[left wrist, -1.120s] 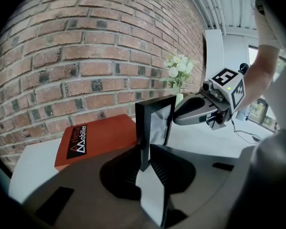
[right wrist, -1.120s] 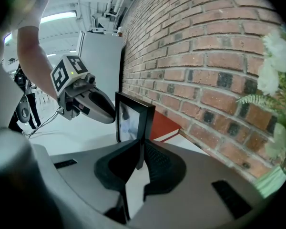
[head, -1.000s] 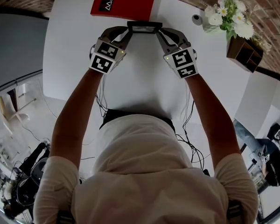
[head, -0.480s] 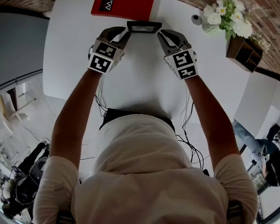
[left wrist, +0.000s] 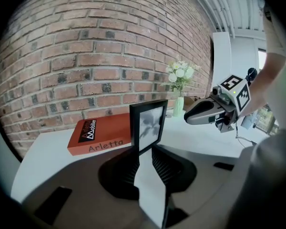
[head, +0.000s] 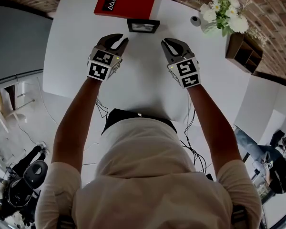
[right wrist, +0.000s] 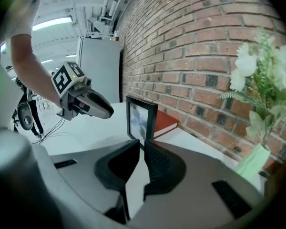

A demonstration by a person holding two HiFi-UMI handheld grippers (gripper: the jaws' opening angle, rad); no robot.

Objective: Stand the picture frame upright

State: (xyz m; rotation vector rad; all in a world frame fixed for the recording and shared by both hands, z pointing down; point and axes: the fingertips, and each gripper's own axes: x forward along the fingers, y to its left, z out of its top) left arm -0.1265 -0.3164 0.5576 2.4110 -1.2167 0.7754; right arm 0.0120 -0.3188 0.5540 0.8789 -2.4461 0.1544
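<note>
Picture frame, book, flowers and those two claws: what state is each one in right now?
Picture frame: standing upright on the table, touched by neither gripper.
Red book: closed, lying flat behind the frame.
Vase of flowers: upright.
Left gripper: jaws apart, empty.
Right gripper: jaws apart, empty.

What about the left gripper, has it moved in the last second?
Yes. The left gripper has pulled back toward the person, away from the picture frame and the red book behind it.
</note>
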